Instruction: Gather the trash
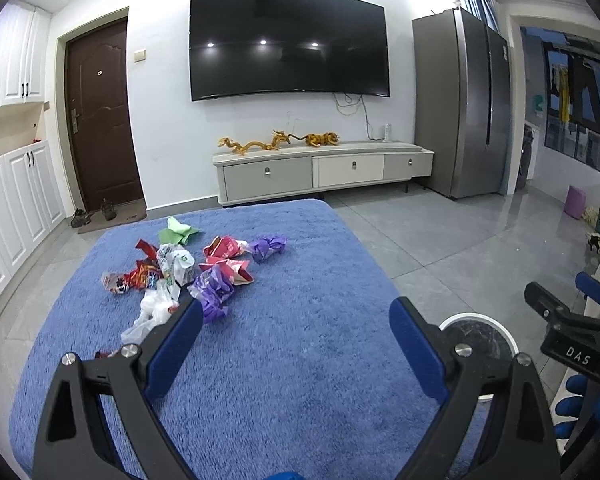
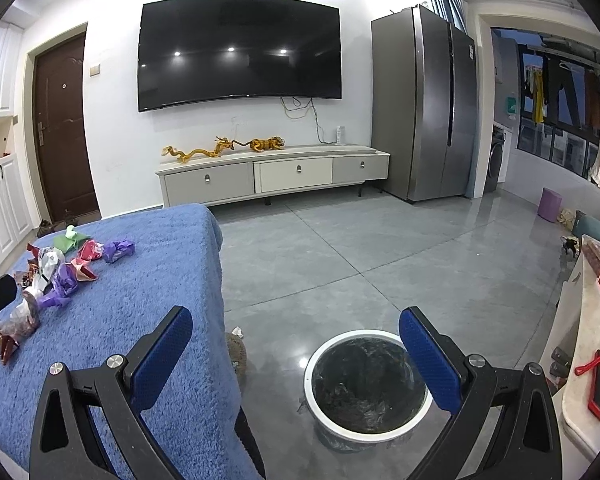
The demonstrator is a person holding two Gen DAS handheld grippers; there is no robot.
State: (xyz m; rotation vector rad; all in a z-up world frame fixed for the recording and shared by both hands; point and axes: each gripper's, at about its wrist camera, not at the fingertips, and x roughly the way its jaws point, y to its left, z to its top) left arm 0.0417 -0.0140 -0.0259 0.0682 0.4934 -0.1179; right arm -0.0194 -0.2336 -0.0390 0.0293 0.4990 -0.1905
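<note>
The left hand-held gripper (image 1: pixel 296 320) is nearest the camera, its blue pads wide apart and holding nothing, above the blue fleece surface (image 1: pixel 300 360). The pile of trash (image 1: pixel 188 272) lies ahead of it and to its left, close to the left pad, and stretches roughly from near-left to far-right. The right hand-held gripper (image 2: pixel 296 332) is also spread apart and empty; it hangs over the floor beside the surface, with the white-rimmed bin (image 2: pixel 366 384) just under it. So the left one seems the nearer for the first pick. The bin appears lined with a dark bag, though the view is not clear. Behind stand a wall television (image 1: pixel 288 44), a low cabinet (image 1: pixel 320 172) and a grey fridge (image 1: pixel 460 104).
</note>
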